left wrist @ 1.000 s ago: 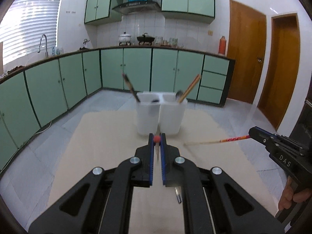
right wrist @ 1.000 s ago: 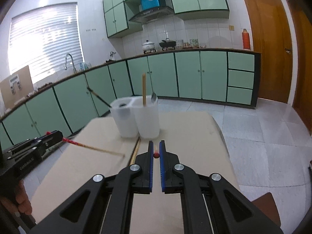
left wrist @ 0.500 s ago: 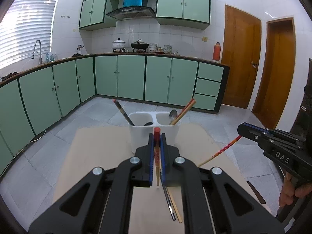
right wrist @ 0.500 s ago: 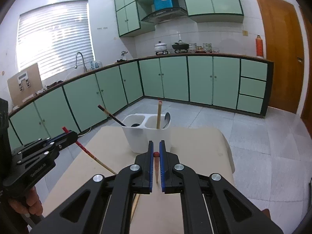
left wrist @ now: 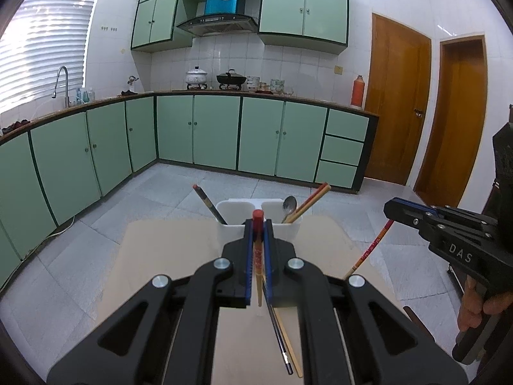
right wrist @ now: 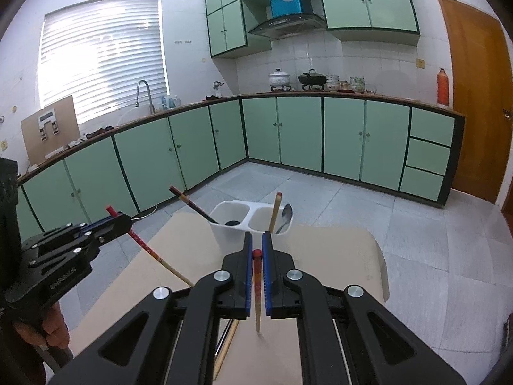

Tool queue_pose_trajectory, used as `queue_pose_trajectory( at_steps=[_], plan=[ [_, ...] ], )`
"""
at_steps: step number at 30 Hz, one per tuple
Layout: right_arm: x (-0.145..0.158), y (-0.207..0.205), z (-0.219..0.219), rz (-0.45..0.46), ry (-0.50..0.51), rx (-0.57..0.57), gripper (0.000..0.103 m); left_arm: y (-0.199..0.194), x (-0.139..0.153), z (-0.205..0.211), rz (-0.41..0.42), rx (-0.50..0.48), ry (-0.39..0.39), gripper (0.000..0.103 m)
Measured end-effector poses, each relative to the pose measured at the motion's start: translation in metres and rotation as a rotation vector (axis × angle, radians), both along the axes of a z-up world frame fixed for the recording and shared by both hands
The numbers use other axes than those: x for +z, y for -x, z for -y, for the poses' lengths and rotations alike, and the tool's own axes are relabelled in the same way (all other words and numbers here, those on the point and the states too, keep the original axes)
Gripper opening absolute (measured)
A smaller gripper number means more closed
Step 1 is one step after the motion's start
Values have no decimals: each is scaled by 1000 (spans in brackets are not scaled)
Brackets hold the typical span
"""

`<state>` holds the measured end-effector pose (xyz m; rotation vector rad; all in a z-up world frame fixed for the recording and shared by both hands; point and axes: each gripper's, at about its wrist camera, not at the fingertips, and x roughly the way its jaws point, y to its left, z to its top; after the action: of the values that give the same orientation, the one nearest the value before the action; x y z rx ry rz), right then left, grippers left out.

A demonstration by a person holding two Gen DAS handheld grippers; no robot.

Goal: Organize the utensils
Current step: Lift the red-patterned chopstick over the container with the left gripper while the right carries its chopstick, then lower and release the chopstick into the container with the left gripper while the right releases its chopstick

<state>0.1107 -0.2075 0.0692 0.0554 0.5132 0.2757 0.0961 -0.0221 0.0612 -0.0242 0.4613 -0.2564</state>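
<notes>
My left gripper (left wrist: 258, 224) is shut on a red-topped chopstick (left wrist: 257, 256) that hangs tip-down above the beige table (left wrist: 166, 256). Just behind it stands the white two-compartment holder (left wrist: 239, 206). A dark chopstick (left wrist: 208, 205) leans in its left compartment; a spoon (left wrist: 288, 207) and wooden chopsticks (left wrist: 312, 199) stand in the right one. My right gripper (right wrist: 257, 239) is shut on a second red-topped chopstick (right wrist: 256, 276), which also points tip-down in front of the holder (right wrist: 231, 207). Each gripper shows in the other's view: the right gripper (left wrist: 389, 207) and the left gripper (right wrist: 123, 219).
A dark chopstick and a wooden one (left wrist: 283, 337) lie on the table below my left gripper. A person's hands (left wrist: 477, 308) (right wrist: 54, 330) hold the gripper handles. Green cabinets (left wrist: 218, 134) run along the far wall, with tiled floor around the table.
Both grippers rose and carried their red chopsticks off the table. The chopsticks swung from nearly level to steeply tip-down. The holder now sits lower in both views.
</notes>
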Motion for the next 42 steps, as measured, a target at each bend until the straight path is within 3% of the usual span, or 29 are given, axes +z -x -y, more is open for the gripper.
queue_pose_trajectory(
  at_steps=[7, 17, 31, 36, 42],
  plan=[
    [14, -3, 0, 27, -21, 23, 6, 4, 15, -3, 42, -3, 5, 5],
    [68, -13, 8, 129, -77, 68, 6, 10, 56, -2, 151, -6, 27, 5],
    [123, -71, 14, 231, -109, 36, 6, -44, 96, 7, 232, 28, 66, 5],
    [126, -102, 13, 237, -94, 21, 6, -73, 97, 6, 227, 43, 68, 5],
    [96, -131, 3, 204, -48, 4, 6, -108, 75, 8, 181, 59, 56, 5]
  ],
)
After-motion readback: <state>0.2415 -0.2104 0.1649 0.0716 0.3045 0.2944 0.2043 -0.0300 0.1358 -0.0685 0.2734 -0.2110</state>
